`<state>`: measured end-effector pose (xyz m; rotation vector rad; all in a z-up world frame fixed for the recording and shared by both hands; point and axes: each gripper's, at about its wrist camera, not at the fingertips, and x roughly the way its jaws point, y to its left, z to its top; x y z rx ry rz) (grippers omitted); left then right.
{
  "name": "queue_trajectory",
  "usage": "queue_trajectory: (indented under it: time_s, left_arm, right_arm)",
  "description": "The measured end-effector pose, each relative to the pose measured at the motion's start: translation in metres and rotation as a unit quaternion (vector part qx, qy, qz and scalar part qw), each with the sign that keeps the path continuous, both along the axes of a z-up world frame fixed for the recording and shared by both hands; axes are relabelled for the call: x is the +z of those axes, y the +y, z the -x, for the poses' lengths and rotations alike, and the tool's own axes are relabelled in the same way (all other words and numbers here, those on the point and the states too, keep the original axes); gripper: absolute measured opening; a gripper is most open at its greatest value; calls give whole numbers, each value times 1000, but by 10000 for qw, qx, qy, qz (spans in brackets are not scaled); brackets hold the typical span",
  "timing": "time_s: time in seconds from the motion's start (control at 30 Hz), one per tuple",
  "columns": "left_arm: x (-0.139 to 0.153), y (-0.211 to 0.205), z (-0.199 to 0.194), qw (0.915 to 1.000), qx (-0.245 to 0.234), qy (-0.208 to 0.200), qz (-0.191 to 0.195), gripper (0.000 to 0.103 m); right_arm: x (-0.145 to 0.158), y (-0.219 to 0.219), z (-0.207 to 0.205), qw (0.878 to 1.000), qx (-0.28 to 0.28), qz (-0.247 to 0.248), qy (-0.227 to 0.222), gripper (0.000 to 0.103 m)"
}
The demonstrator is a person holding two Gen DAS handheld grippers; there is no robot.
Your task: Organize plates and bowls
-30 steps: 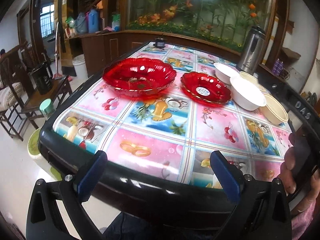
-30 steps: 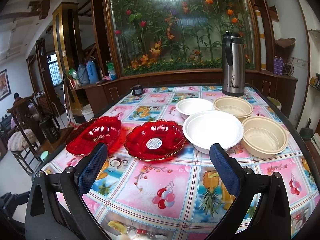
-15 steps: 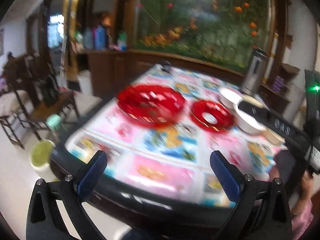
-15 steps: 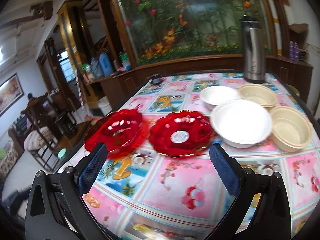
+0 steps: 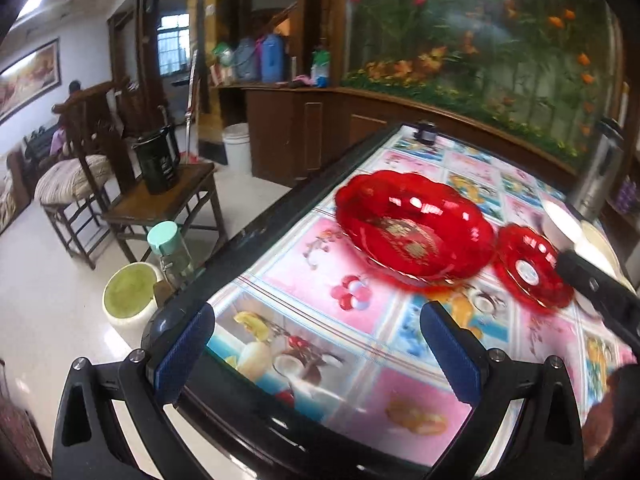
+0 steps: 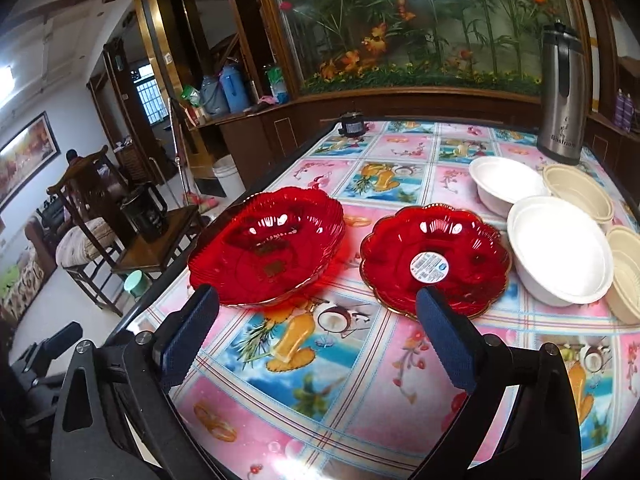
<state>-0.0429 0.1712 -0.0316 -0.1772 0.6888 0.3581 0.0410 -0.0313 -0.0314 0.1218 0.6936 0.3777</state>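
While nothing is gripped, both tongs gape apart and empty: left gripper (image 5: pixel 316 348), right gripper (image 6: pixel 316 332). Large red plate (image 6: pixel 266 248) at ten o'clock of the right view; small red plate (image 6: pixel 434 258) just beside it at one o'clock; white bowls (image 6: pixel 560 248) and beige bowls (image 6: pixel 580 192) clustered at two o'clock. Probably light, stiff, glossy plastic, slippery under the pads. Best pinched at the scalloped rim.
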Motion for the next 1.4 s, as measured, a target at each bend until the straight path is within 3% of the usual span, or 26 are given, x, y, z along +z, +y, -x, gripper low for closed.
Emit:
queue_trajectory:
  time_s: [0.17, 0.43, 0.67, 0.87, 1.03, 1.13, 1.23, 1.33, 1.4]
  left_arm:
    - [-1, 8, -9, 9999, 120, 10, 16, 103]
    - [-4, 15, -26, 9998, 152, 123, -75, 103]
    - [-5, 45, -71, 9983, 232, 532, -15, 103]
    - [-13, 66, -115, 9922, 225, 1185, 313, 103]
    - [-15, 70, -131, 9877, -24, 1396, 705, 102]
    - [-25, 79, -141, 9785, -161, 1639, 1242, 102]
    - [-33, 84, -148, 9713, -270, 1756, 1583, 102]
    - [-35, 82, -150, 9717, -276, 1808, 1493, 99]
    - [-35, 80, -155, 9715, -301, 1830, 1479, 93]
  right_arm:
    - [-8, -1, -11, 9997, -66, 36, 250, 86]
    - [-16, -7, -31, 9983, -89, -131, 564, 86]
    - [-12, -5, -66, 9942, -8, -476, 965, 86]
    - [-33, 1, -111, 9774, 42, -1069, 1824, 86]
    - [-47, 12, -130, 9622, 185, -1518, 2255, 83]
    - [-54, 17, -140, 9542, 244, -1680, 2462, 81]
    - [-64, 19, -150, 9421, 191, -1865, 2779, 75]
    - [-75, 20, -158, 9352, 72, -1925, 2970, 72]
    - [-81, 22, -160, 9320, 25, -1912, 3079, 57]
